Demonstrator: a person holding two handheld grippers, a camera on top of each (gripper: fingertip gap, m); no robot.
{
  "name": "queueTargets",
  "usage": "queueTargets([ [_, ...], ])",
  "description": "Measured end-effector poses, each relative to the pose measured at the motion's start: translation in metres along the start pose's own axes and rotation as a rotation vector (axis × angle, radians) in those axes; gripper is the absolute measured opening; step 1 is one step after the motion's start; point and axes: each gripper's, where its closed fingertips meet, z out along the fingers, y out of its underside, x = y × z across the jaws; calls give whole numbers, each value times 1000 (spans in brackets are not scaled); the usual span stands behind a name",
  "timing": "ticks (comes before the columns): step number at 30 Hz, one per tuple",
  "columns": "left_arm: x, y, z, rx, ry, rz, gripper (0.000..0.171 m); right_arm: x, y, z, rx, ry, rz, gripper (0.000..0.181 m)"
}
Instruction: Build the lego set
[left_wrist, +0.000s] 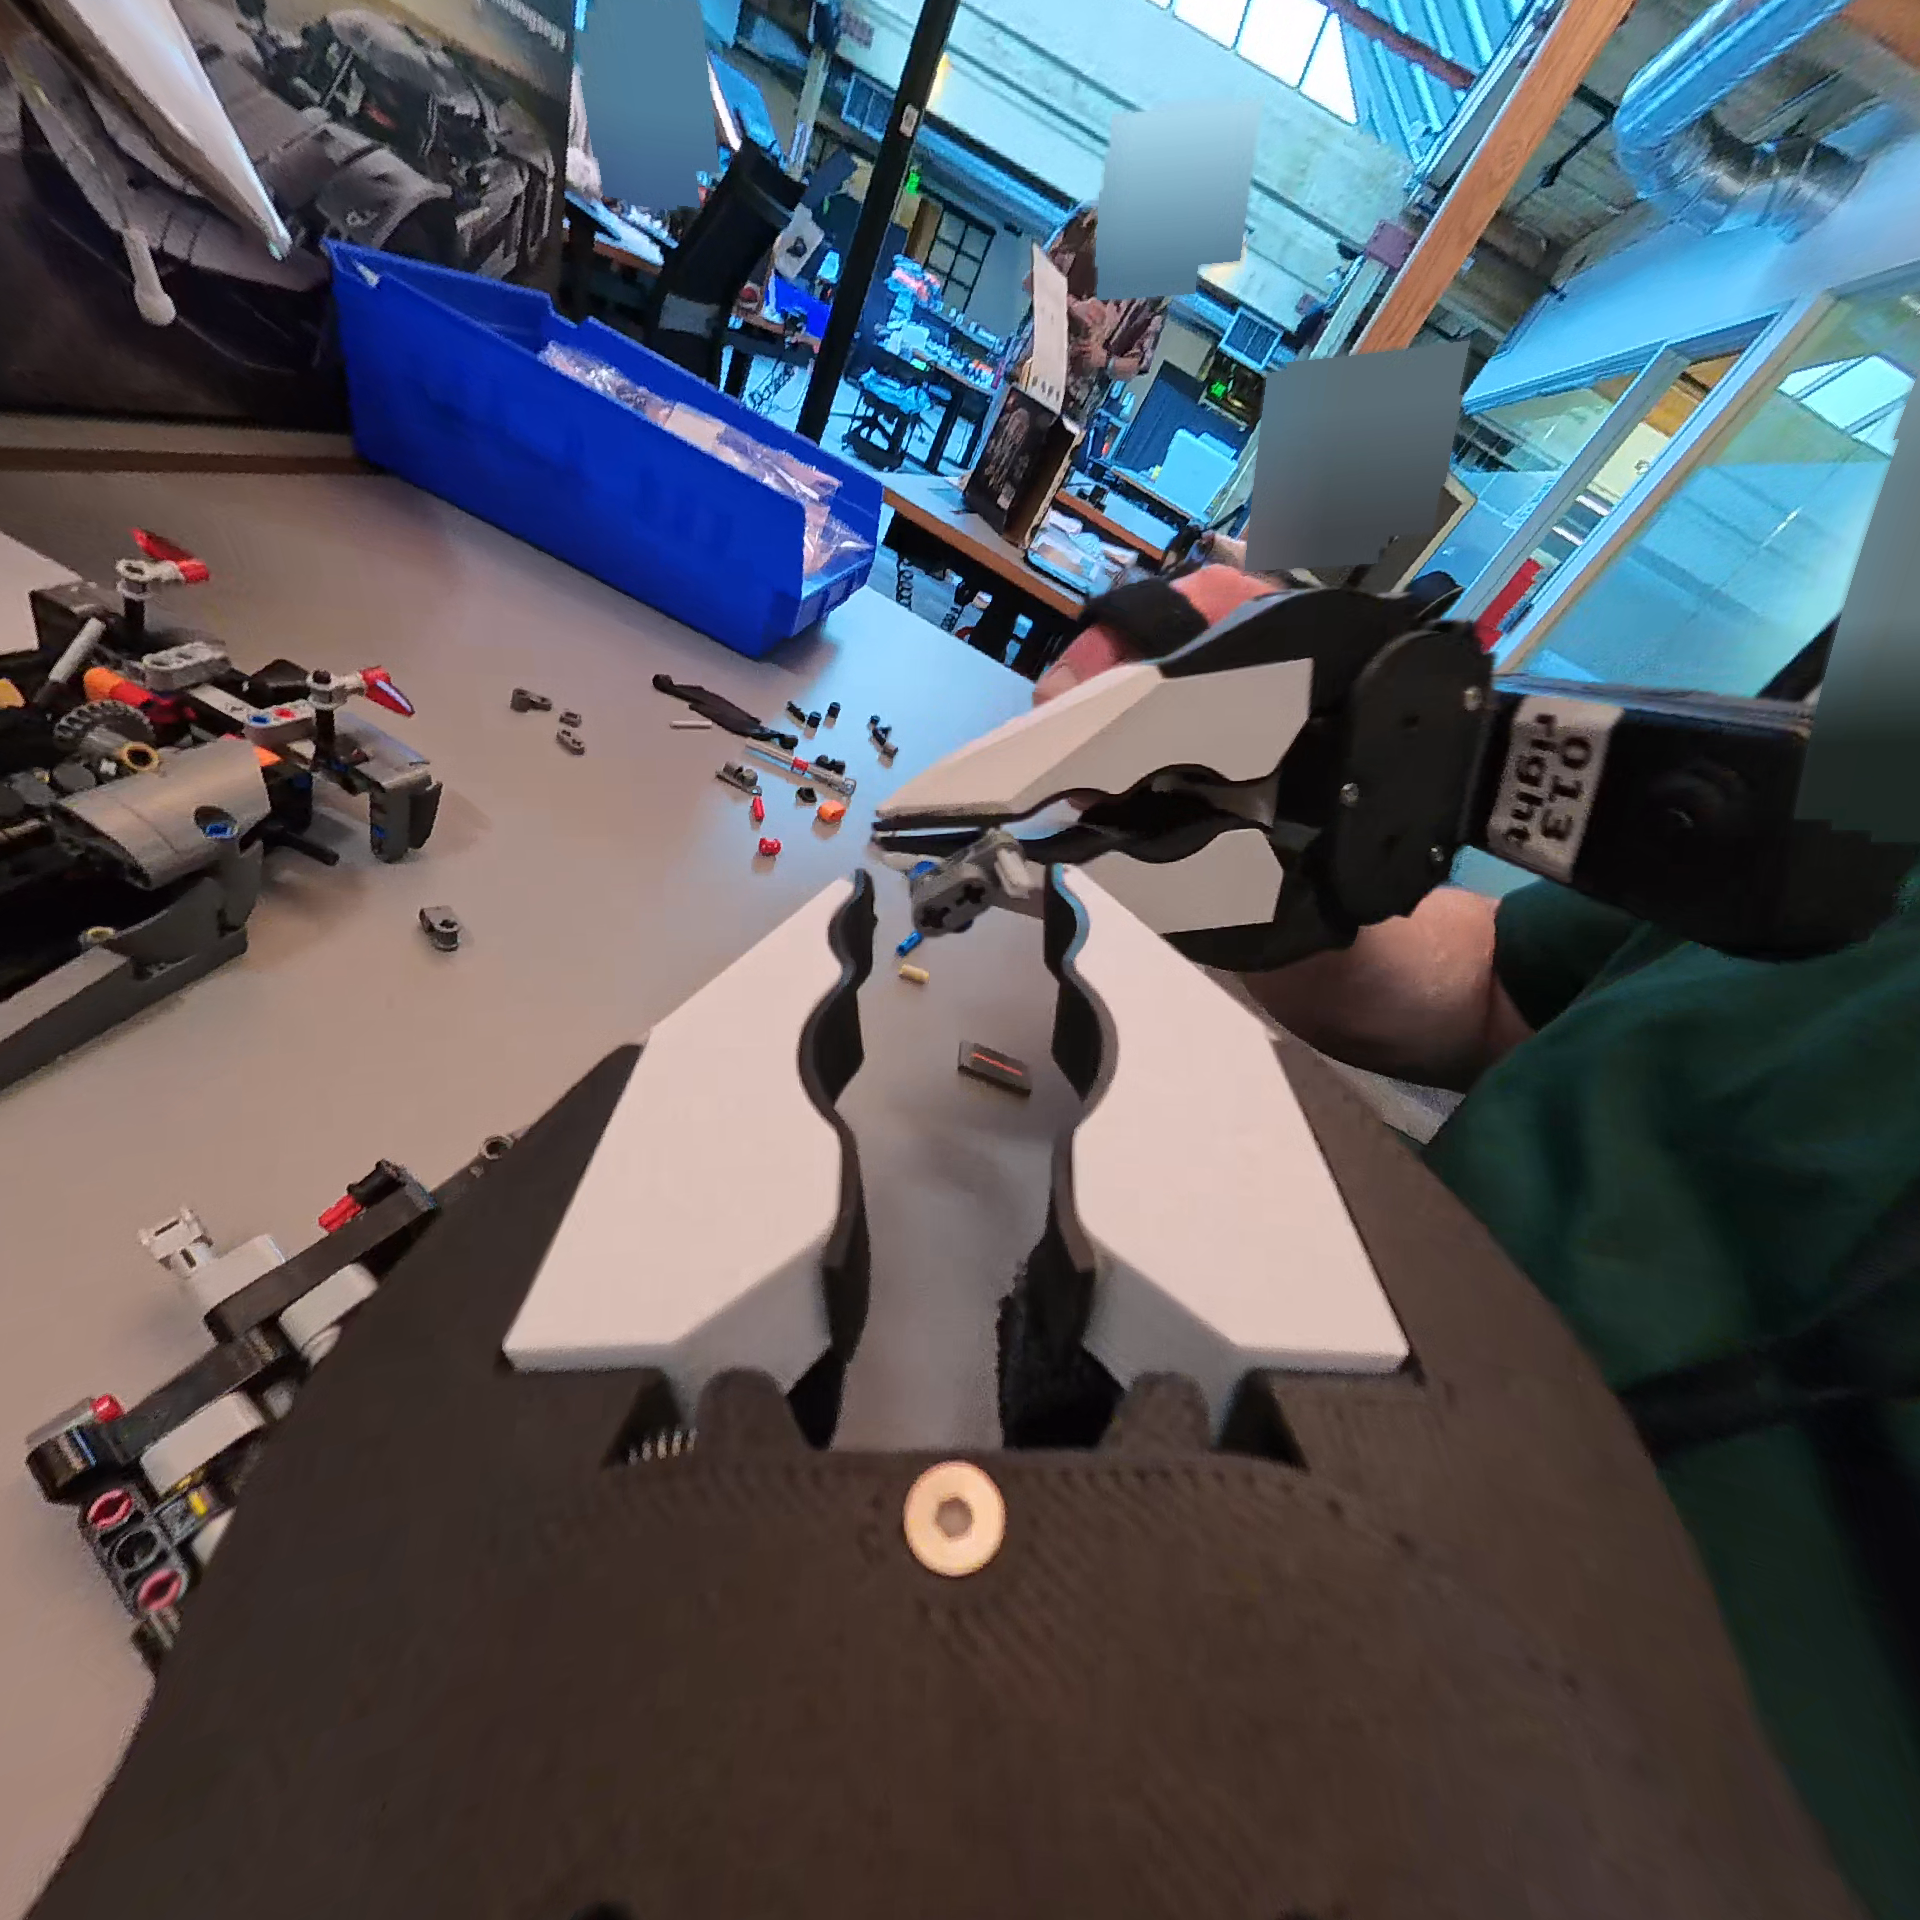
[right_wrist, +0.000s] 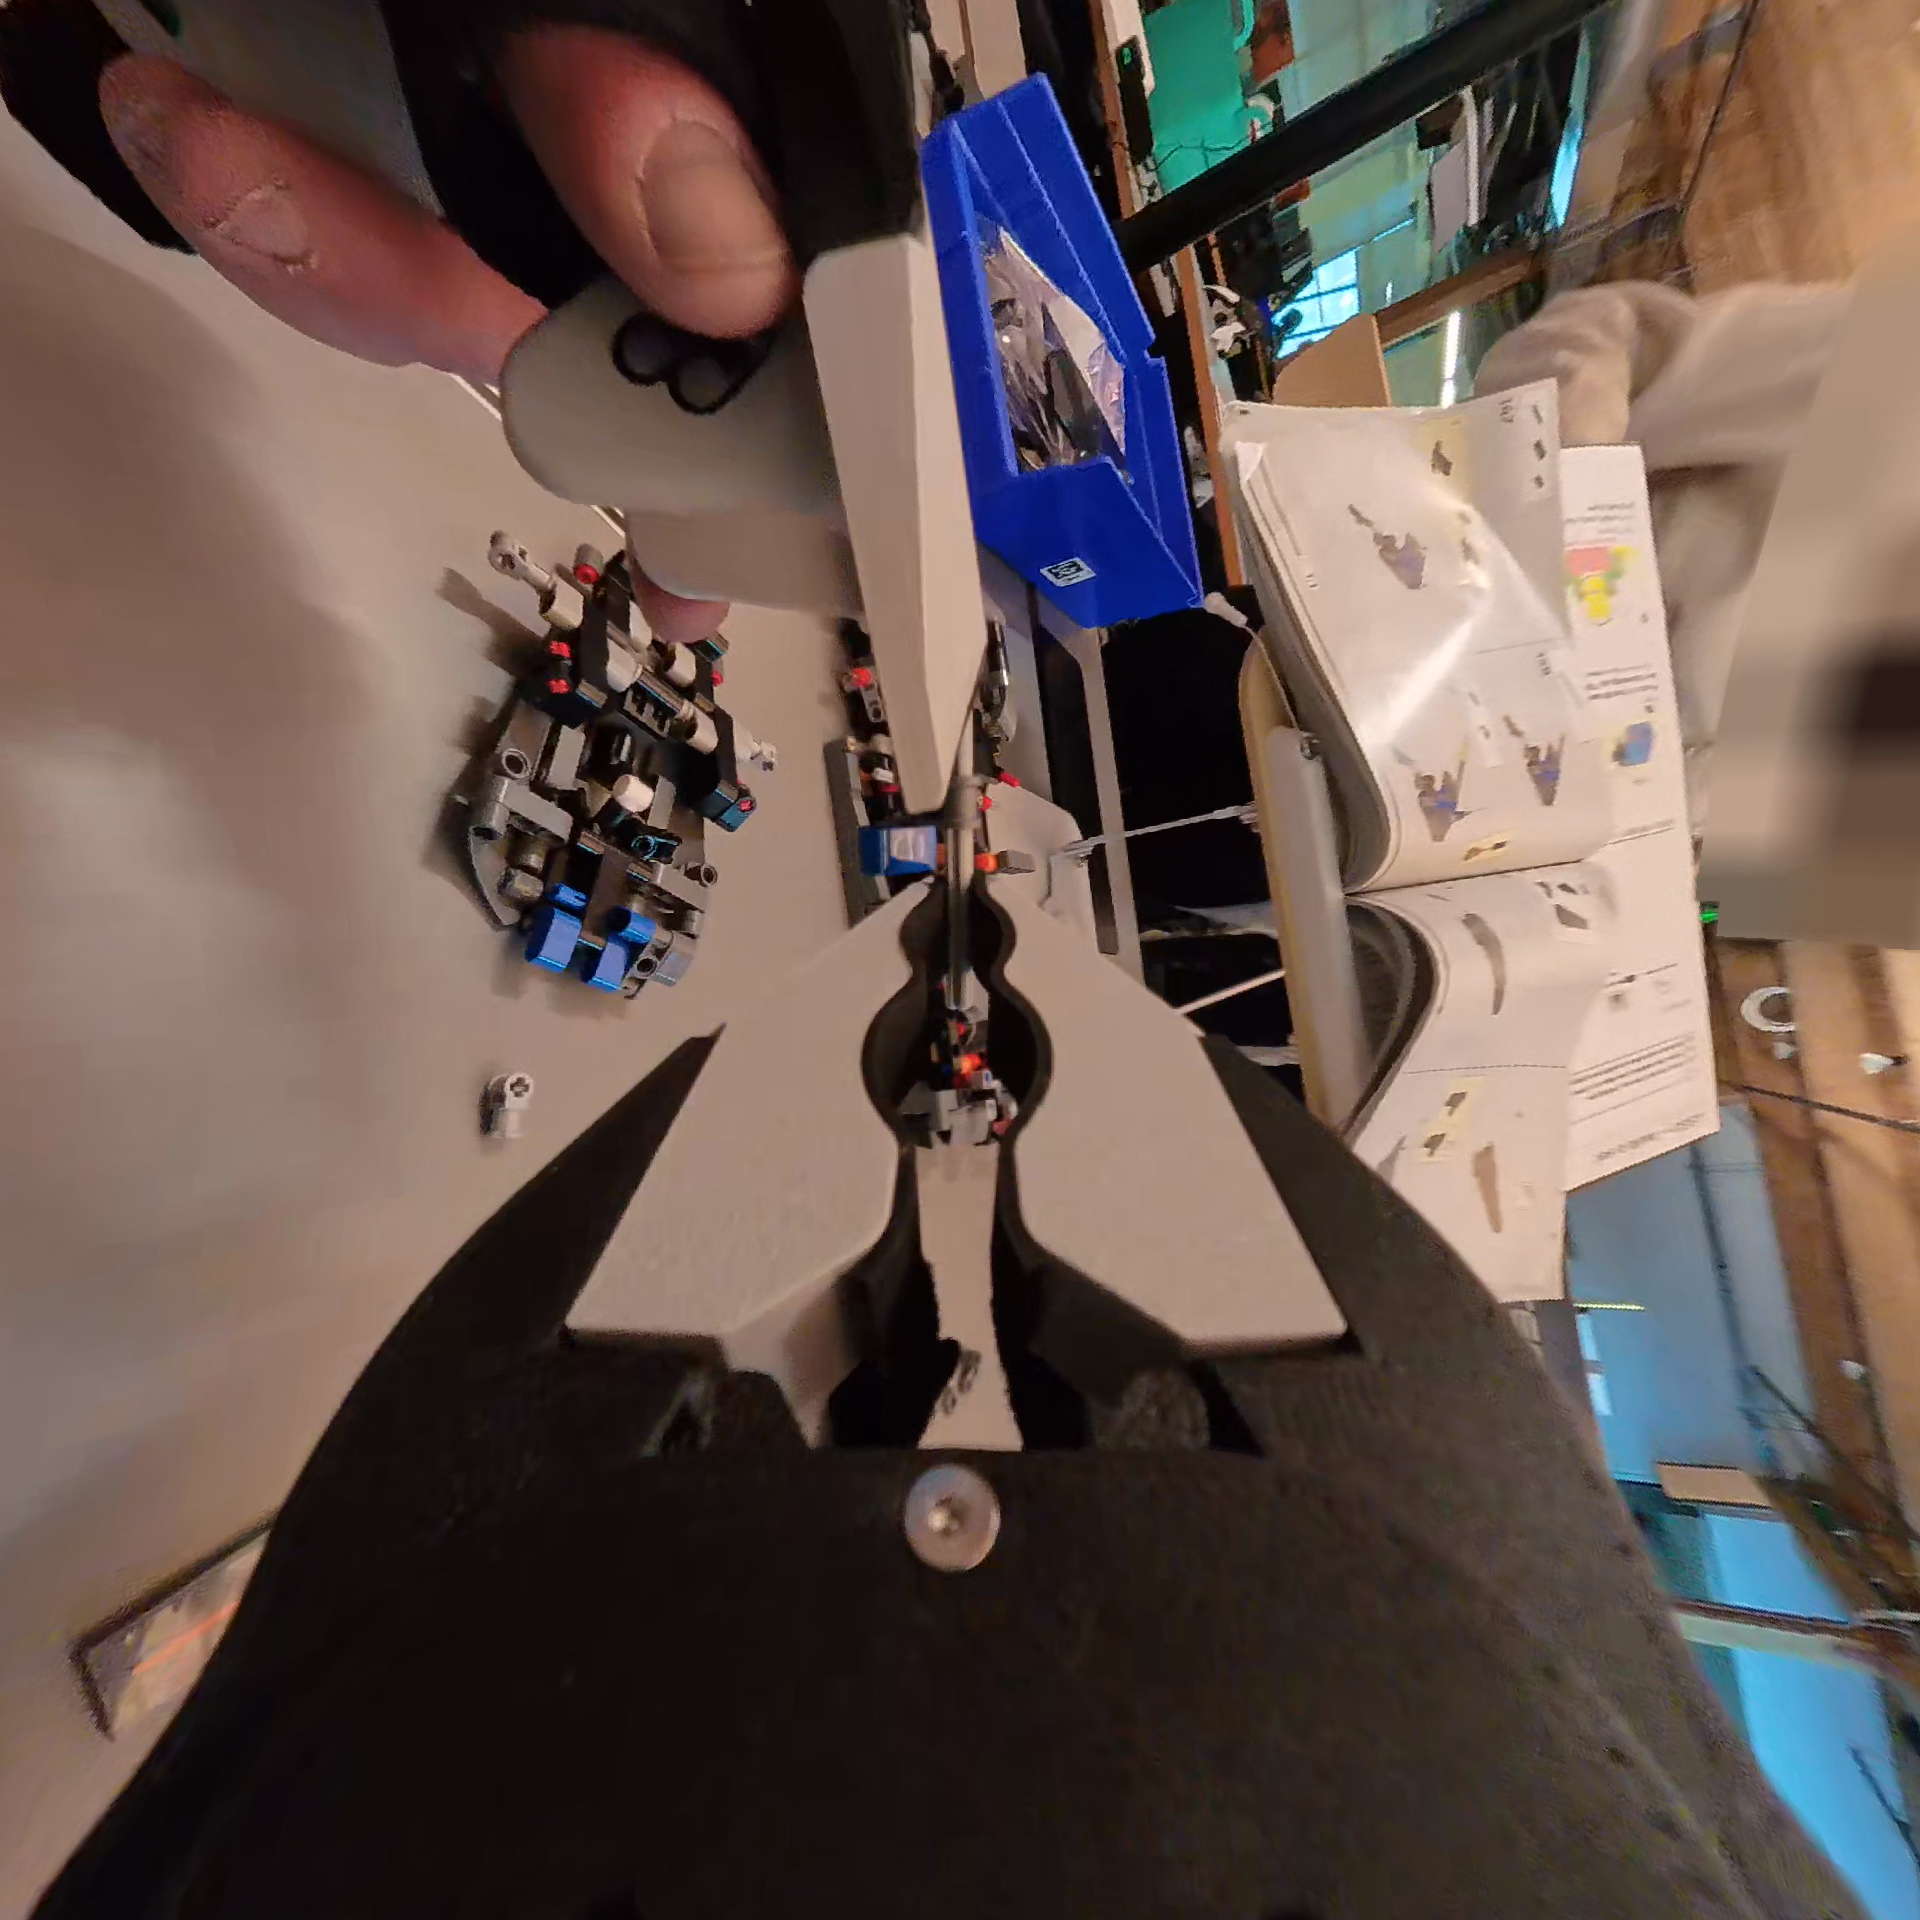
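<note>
My right gripper (right_wrist: 958, 902) is shut on a small grey connector piece (right_wrist: 966, 808). In the left wrist view the right gripper (left_wrist: 891, 826) comes in from the right and holds the grey connector (left_wrist: 961, 888) just above the table. My left gripper (left_wrist: 961, 899) is open, and the connector sits between its fingertips without touching them. One white finger of the left gripper (right_wrist: 904, 582) shows in the right wrist view, with a hand on it. The half-built dark grey model (left_wrist: 156, 790) stands on the table at the left. A black and grey sub-assembly (left_wrist: 218, 1351) lies near the left gripper's body.
A blue bin (left_wrist: 582, 457) with plastic bags stands at the back of the grey table (left_wrist: 468, 1039). Loose small pieces (left_wrist: 800, 764) lie scattered in the middle. An open instruction booklet (right_wrist: 1455, 727) rests on a stand. A person's green sleeve (left_wrist: 1662, 1143) is at the right. My left and right fingertips are right by each other. From either gripper's tips it is about 20 cm to the half-built dark grey model (left_wrist: 156, 790).
</note>
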Motion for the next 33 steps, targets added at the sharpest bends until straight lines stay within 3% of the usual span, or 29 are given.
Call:
queueTargets([
  [8, 0, 0, 7, -6, 6, -42, 20, 0, 1, 1, 4, 23, -7, 1],
  [12, -5, -3, 6, 2, -51, 32, 20, 2, 9, 4, -5, -25, 128, 35],
  [14, -9, -5, 5, 2, -93, 76, 20, 2, 19, 7, -29, -51, 181, 39],
  [19, -7, -8, 7, -10, -160, 251, 20, -9, 15, 9, 20, -197, 370, 35],
  [22, -4, -6, 10, -39, -192, 368, 20, -12, 8, 8, 73, -281, 478, 17],
  [24, -2, -5, 12, -60, -206, 432, 20, -12, 10, 9, 57, -281, 469, 0],
  [33, -4, -15, 10, -27, -215, 392, 21, 6, 13, 9, 41, -153, 357, 0],
])
